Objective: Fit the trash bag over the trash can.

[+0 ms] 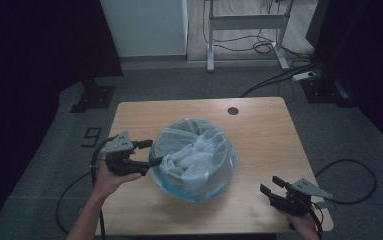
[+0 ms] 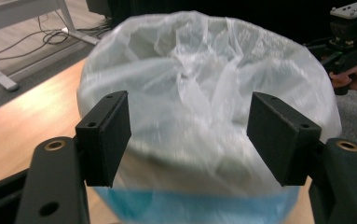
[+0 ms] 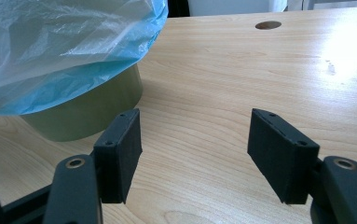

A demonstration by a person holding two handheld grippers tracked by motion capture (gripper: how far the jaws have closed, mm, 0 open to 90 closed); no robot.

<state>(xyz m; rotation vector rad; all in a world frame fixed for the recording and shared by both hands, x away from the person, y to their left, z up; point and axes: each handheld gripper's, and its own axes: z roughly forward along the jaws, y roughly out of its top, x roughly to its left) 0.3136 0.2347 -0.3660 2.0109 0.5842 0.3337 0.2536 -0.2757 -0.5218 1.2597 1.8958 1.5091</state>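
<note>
Bin (image 1: 214, 192) with plastic liner (image 1: 194, 152) — table centre; left gripper (image 1: 146, 152) at 9 o'clock, right gripper (image 1: 271, 186) at 4 o'clock — both jaws apart, empty.

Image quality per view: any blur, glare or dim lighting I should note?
High view: dim, dark at the sides, table legible. Left gripper view: the plastic bag is soft and smeared, while the fingers stay sharp. Right gripper view: crisp, with a glare patch on the wood at upper right.

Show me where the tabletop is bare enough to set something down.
Bare wood lies right of the lined bin, up to the cable hole. The left tongs crowd the bin's left side; the right tongs occupy the near right corner.
</note>
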